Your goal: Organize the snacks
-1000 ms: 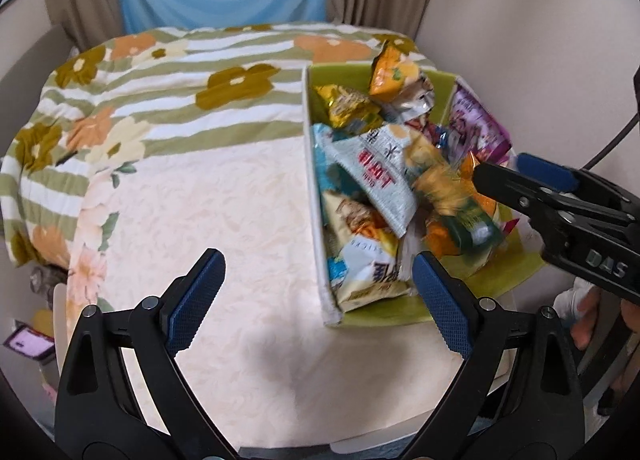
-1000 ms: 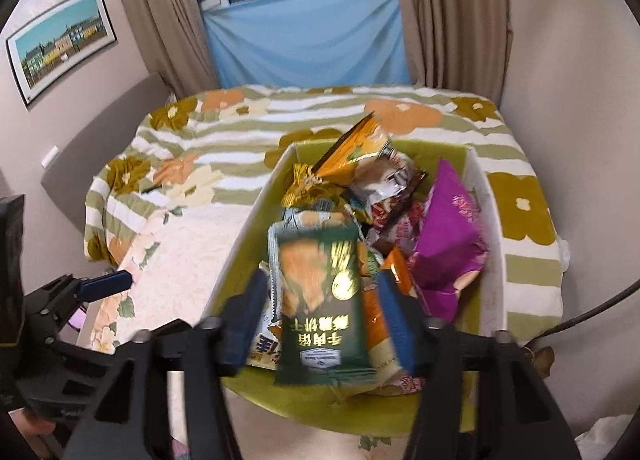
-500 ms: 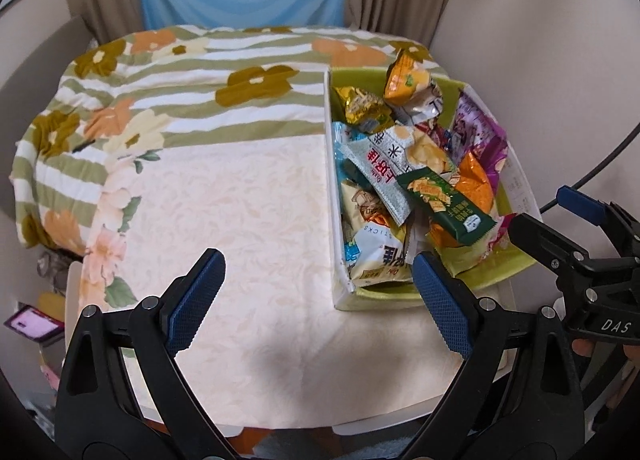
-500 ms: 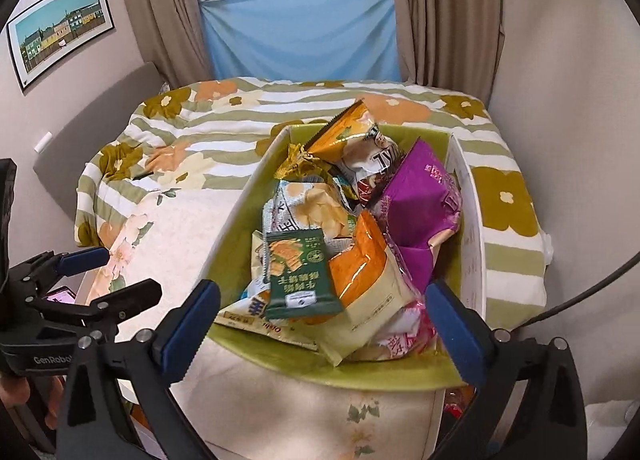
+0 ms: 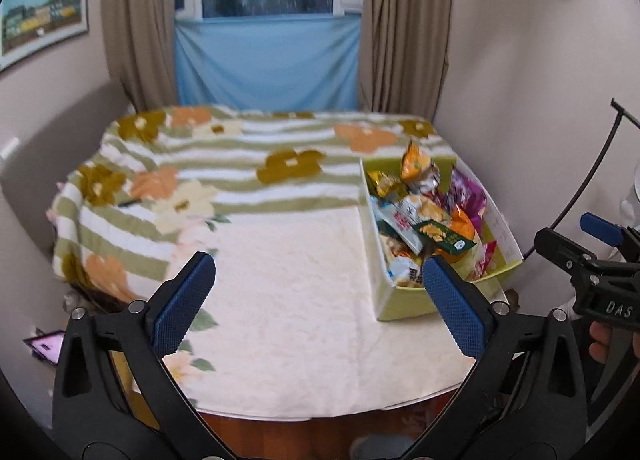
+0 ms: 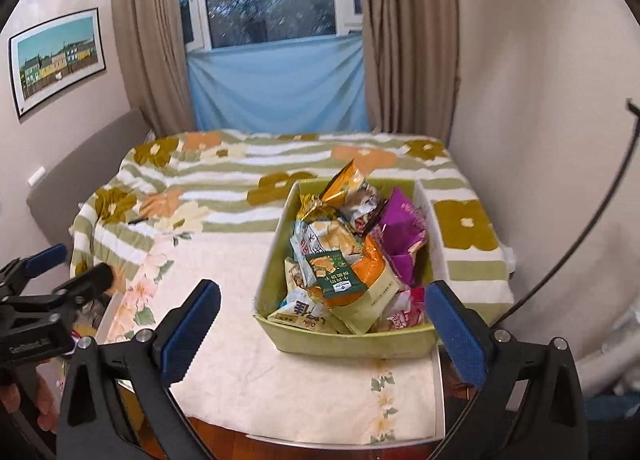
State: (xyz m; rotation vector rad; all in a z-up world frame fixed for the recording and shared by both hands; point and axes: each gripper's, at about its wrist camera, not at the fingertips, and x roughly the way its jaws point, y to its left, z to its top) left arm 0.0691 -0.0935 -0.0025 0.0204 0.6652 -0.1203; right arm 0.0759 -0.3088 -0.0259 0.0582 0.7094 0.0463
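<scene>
In the green bin (image 6: 344, 340), heaped snack packets (image 6: 340, 260) — lower ones buried, labels blurred.

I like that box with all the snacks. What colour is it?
The box is yellow-green outside, with pale side walls. The right wrist view shows it best.

1. The left gripper (image 5: 316, 296) has a matte black frame with triangular cut-outs low in each arm.
2. Its fingers (image 5: 182, 302) carry blue pads with a fine diamond-grid texture.
3. Round silver screws sit along the black arms at the lower left and lower right of the frame.
4. The right gripper (image 6: 322, 330) has the same black frame, silver screws and blue pads (image 6: 456, 334).
5. At the right edge of the left wrist view, the other gripper's black body bears white letters "DAS" and a blue tip.
6. Bare fingers (image 5: 600, 344) show just below that marking.
7. A thin black cable (image 6: 600, 200) curves along the right side.
</scene>
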